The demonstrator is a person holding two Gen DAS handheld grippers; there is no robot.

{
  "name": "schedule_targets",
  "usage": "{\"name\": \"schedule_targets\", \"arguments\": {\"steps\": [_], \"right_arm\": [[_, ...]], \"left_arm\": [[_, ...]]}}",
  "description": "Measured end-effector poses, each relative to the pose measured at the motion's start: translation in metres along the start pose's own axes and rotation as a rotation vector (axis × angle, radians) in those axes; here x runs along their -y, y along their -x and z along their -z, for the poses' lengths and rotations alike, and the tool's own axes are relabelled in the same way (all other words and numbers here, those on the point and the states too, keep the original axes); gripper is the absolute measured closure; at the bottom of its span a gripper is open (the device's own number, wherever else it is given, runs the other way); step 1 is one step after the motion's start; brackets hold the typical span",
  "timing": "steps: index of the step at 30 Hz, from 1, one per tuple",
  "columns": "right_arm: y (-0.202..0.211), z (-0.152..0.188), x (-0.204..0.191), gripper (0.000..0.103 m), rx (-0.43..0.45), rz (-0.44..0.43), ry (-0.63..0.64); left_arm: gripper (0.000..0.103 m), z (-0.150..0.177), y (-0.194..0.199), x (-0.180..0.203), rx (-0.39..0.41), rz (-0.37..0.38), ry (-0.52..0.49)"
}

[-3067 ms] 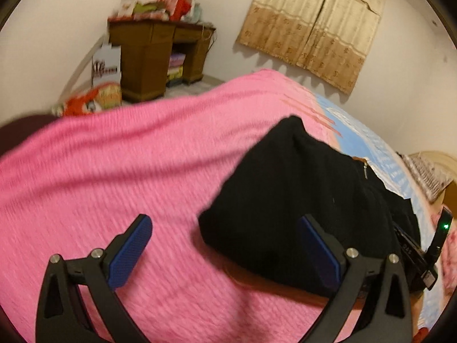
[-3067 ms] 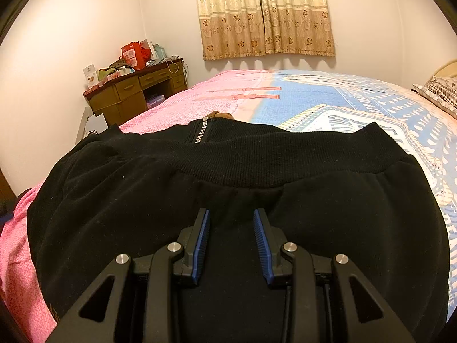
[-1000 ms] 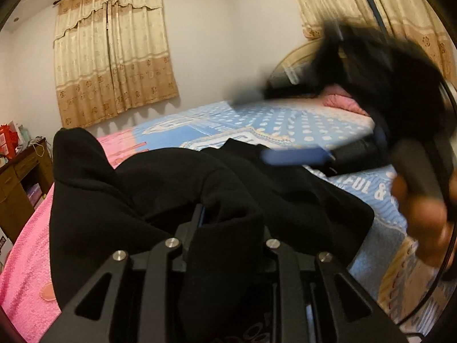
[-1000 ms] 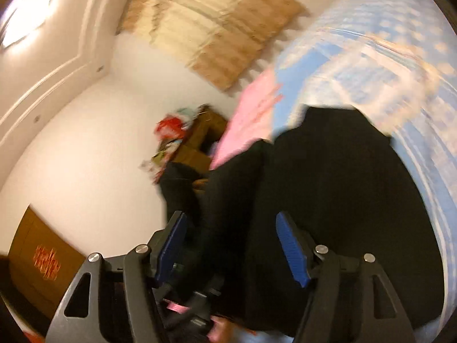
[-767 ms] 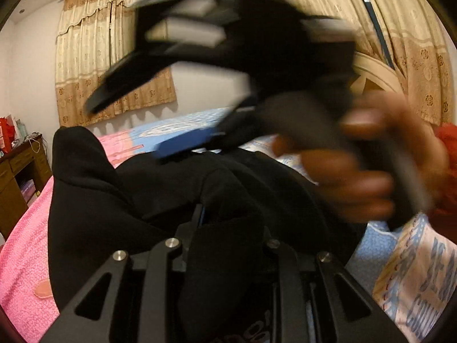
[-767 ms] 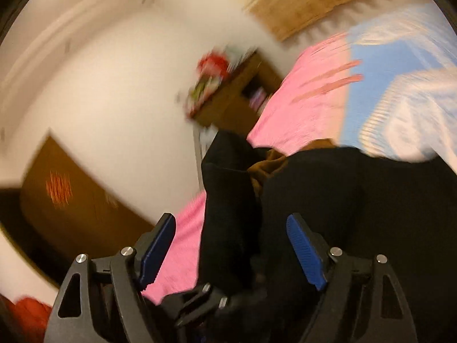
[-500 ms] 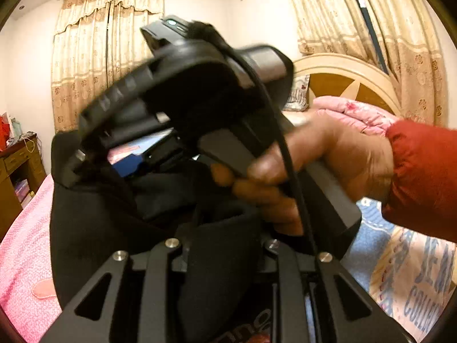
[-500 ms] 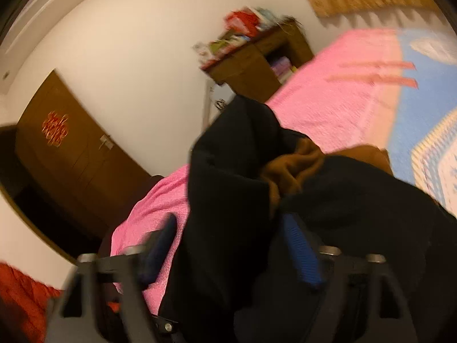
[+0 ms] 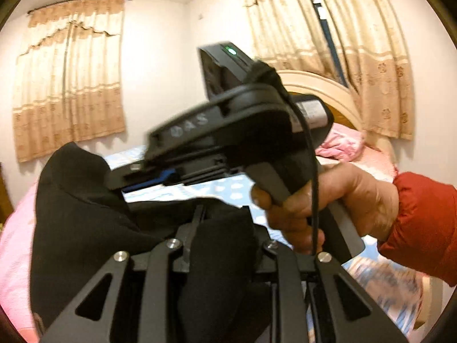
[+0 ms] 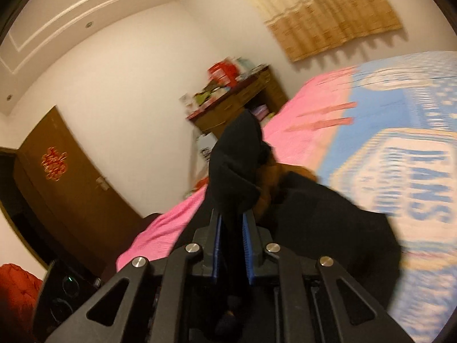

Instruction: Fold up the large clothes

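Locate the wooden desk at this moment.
Only the right wrist view shows the wooden desk: upper centre, against the white wall beside the bed's pink side, just beyond the raised black garment.

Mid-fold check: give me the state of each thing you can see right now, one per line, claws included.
Left claw: shut on the black garment.
Right claw: shut on the black garment, blue pads pressing a fold.
Black garment: bunched, lifted at both gripped spots, the rest lying on the bed; brown lining showing.
Bed: covered in a pink and blue spread.
Door: closed.
Curtains: drawn shut.
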State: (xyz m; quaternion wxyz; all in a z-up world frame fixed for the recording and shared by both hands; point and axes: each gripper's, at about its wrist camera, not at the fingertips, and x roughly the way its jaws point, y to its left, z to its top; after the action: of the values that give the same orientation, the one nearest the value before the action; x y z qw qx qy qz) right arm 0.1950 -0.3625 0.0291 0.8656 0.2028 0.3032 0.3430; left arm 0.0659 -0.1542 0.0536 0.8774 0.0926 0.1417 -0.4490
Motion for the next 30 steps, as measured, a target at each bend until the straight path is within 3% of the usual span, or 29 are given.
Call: {"name": "schedule_targets", "arguments": {"steps": [3,7,10,14,16,18,20,21,23,25,28,30], "right_arm": [[0.029,0.022,0.055,0.098,0.026,0.070,-0.145],[0.031,0.064,0.094,0.098,0.015,0.126,-0.247],[0.046,0.068,0.084,0.097,0.083,0.096,-0.215],[0.064,0.032,0.040,0.097,0.127,0.076,-0.041],[0.048,0.011,0.013,0.097,0.051,0.033,0.064],[0.017,-0.002,-0.010,0.097,-0.081,0.017,0.178],[-0.014,0.000,-0.011,0.097,-0.187,0.056,0.220],[-0.038,0.006,-0.001,0.098,-0.267,0.124,0.235],[-0.054,0.017,0.019,0.101,-0.309,0.141,0.205],[-0.052,0.026,0.042,0.103,-0.263,0.130,0.086],[-0.035,0.040,0.047,0.103,-0.199,0.130,0.076],[-0.026,0.047,0.047,0.103,-0.175,0.131,0.050]], "left_arm": [[0.080,0.009,-0.029,0.011,-0.056,0.051,0.023],[0.080,0.040,-0.057,0.032,-0.142,0.068,-0.049],[0.080,0.052,-0.057,0.036,-0.166,0.069,-0.118],[0.080,0.053,-0.056,0.031,-0.173,0.091,-0.101],[0.080,0.055,-0.055,0.031,-0.174,0.099,-0.106],[0.080,0.055,-0.054,0.034,-0.179,0.097,-0.119],[0.079,0.056,-0.050,0.039,-0.188,0.090,-0.139],[0.077,0.059,-0.042,0.039,-0.208,0.086,-0.160],[0.061,0.066,-0.025,0.044,-0.268,0.089,-0.185],[0.050,0.071,0.013,0.040,-0.269,0.121,-0.166],[0.026,0.069,0.073,0.017,-0.262,0.185,-0.082],[0.024,0.061,0.107,-0.009,-0.220,0.163,-0.019]]}}
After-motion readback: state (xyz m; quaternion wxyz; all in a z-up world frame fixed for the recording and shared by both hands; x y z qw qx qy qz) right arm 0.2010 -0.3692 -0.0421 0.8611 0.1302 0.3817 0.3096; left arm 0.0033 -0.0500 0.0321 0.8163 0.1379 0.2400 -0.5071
